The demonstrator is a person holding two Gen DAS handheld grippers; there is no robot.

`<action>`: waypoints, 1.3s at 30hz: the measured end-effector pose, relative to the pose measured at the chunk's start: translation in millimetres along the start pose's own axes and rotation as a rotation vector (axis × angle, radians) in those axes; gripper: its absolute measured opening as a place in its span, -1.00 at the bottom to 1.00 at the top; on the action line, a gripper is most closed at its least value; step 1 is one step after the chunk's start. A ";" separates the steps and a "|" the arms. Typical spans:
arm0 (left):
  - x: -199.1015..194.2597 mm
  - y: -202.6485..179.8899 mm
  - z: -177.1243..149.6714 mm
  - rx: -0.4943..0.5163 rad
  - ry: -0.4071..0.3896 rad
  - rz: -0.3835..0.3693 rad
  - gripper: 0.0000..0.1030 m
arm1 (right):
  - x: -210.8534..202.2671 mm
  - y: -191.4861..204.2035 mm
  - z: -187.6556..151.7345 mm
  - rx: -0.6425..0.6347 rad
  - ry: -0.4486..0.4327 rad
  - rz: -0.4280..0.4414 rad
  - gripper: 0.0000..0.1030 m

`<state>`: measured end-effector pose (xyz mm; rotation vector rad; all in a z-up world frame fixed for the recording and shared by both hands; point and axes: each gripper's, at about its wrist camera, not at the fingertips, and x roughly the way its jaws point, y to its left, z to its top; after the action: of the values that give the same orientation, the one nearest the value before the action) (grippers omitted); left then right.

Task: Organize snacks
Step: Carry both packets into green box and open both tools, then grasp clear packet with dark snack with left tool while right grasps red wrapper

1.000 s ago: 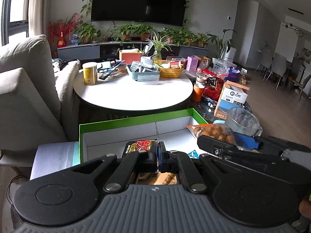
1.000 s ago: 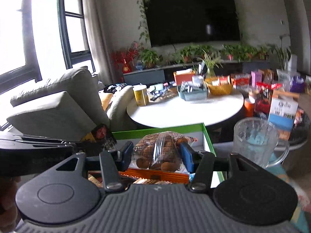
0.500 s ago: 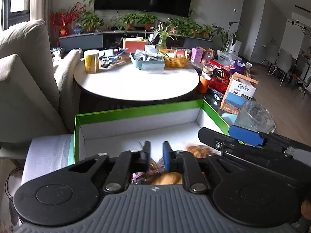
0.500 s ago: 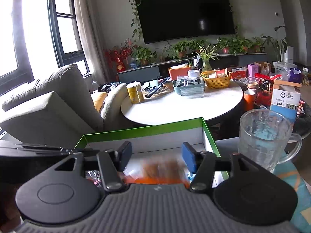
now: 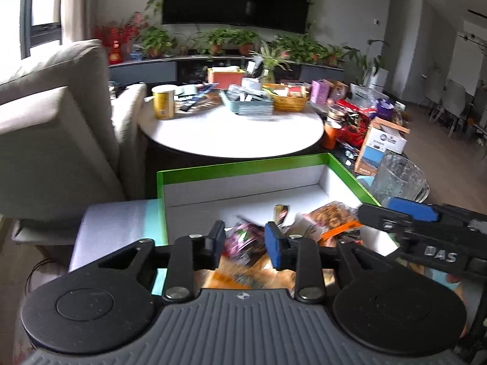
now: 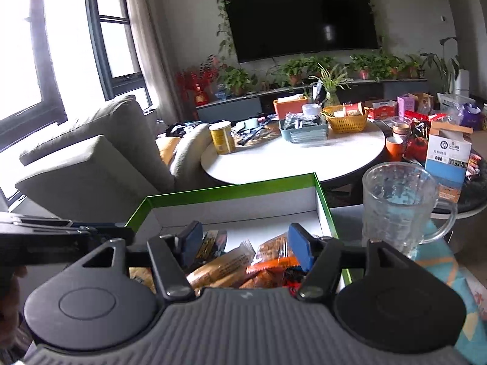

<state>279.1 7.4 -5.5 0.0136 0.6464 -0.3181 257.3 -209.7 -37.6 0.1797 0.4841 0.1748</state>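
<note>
Over the green box (image 5: 252,167): both grippers, empty.
Left gripper (image 5: 244,241): narrow gap 0.5 s ago, now partly spread.
Right gripper (image 6: 243,241): wide, biscuit bag (image 6: 272,248) released.
Snacks (image 6: 225,263): piled at box's near end.
Meaning: both deposits complete.

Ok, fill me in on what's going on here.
A person with a gripper in each hand is sorting snacks into a green-edged box. Both the left gripper and the right gripper are open and hold nothing, poised over the pile of snack packets lying at the near end of the box. The far half of the box shows bare white floor. A glass mug stands just outside the box on its right.
</note>
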 end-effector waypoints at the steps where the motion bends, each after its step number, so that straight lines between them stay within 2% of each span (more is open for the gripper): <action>1: -5.0 4.2 -3.3 -0.013 0.001 0.013 -0.36 | -5.9 -0.2 -4.0 -0.010 -0.001 -0.002 -0.07; 5: -20.3 24.1 -22.2 -0.073 0.024 0.060 -0.31 | -25.6 -4.9 -21.9 -0.008 0.027 0.007 -0.07; 9: -22.7 36.7 -48.7 -0.100 0.092 0.090 -0.30 | -42.9 -6.5 -35.7 -0.016 0.057 0.012 -0.07; 15: -14.0 45.9 -85.4 -0.202 0.185 0.092 -0.30 | -53.7 -2.6 -51.2 -0.014 0.103 0.009 -0.07; 28: 14.5 31.8 -86.4 -0.344 0.239 0.169 -0.30 | -58.0 -0.5 -62.3 -0.009 0.116 0.023 -0.07; 35: 29.3 22.2 -84.4 -0.311 0.242 0.224 -0.05 | -53.2 -7.8 -67.3 0.022 0.127 0.013 -0.07; 39: 37.0 19.2 -84.5 -0.287 0.249 0.254 0.01 | -53.0 -11.3 -70.0 0.035 0.134 0.009 -0.07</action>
<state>262.7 24.4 -96.7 -0.1405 0.9228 0.0251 179.3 -222.6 -77.3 0.2055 0.6198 0.1878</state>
